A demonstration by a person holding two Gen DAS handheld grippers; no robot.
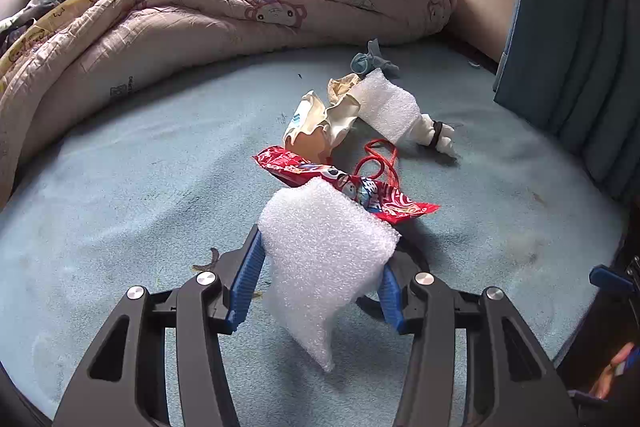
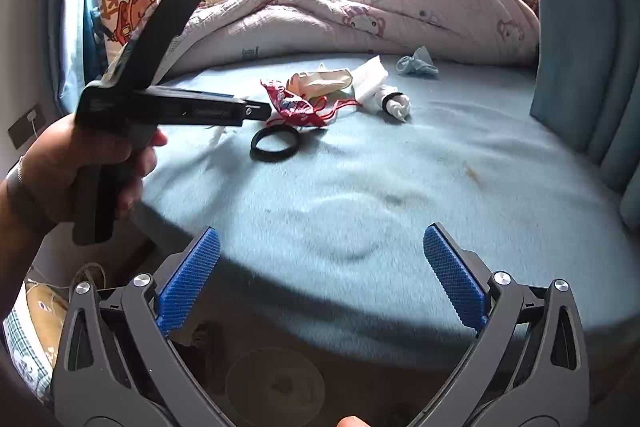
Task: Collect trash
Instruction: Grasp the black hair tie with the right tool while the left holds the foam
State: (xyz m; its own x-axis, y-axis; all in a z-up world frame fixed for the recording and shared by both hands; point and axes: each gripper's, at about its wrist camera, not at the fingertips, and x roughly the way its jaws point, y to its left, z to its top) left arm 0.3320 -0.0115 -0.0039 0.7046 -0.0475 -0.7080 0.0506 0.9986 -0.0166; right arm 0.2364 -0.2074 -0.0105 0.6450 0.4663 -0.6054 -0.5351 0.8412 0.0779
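While pinching a white foam sheet above the blue blanket, left gripper hides a black ring; right gripper spread, empty.

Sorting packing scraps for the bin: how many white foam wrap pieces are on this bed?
2. One white foam wrap piece sits between the left gripper jaws; another lies further back beside the cream crumpled wrapper. More may be hidden.
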